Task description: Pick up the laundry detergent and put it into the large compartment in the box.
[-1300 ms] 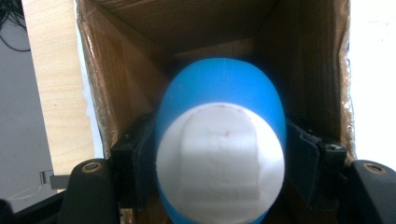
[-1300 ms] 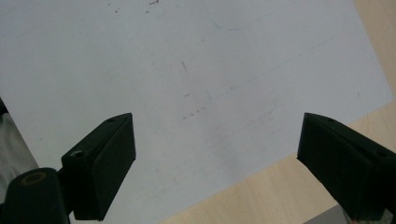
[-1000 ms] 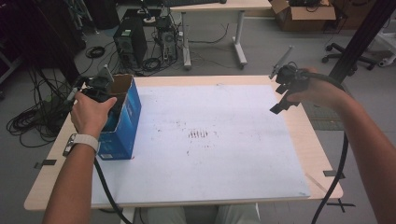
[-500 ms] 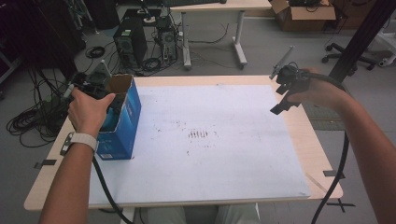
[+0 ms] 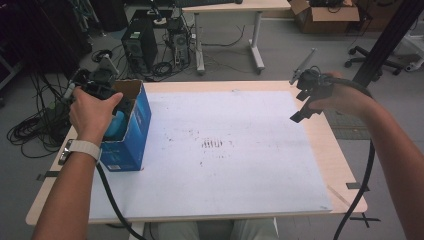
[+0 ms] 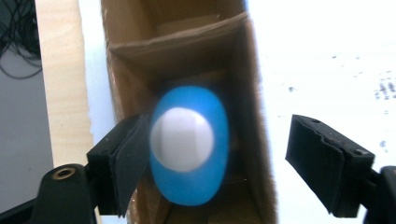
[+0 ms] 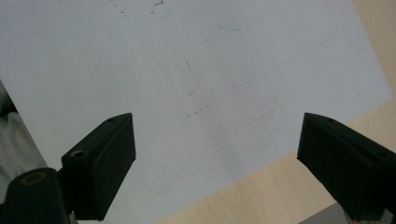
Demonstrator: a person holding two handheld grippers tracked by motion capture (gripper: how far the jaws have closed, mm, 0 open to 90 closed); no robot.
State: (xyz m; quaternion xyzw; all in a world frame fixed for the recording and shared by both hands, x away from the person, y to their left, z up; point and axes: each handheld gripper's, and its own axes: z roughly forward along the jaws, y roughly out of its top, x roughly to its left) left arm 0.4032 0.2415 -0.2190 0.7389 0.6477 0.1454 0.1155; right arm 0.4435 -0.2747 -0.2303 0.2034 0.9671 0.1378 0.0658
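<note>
An open blue cardboard box [image 5: 131, 135] stands at the left edge of the table, its brown inside [image 6: 187, 51] facing up. Inside it lies a blue rounded object with a white cap [image 6: 189, 151], a sliver of it also visible past the hand [image 5: 117, 127]. My left gripper [image 6: 217, 140] hangs over the box mouth [image 5: 107, 95]. Its jaws have just been opening, and the right pad stands well clear of the object, so nothing is gripped. My right gripper [image 5: 300, 100] hovers open over the white sheet's far right edge [image 7: 217, 135], with nothing between its jaws.
A white sheet [image 5: 240, 175] covers most of the wooden table [image 5: 342, 165]. Beyond the far edge are computer towers [image 5: 137, 42], floor cables, a second desk [image 5: 230, 7] and a cardboard box [image 5: 325, 10]. A black post [image 5: 385, 40] rises at the right.
The left hand has risen a little above the box with its gripper. The right hand and the box have stayed where they were.
</note>
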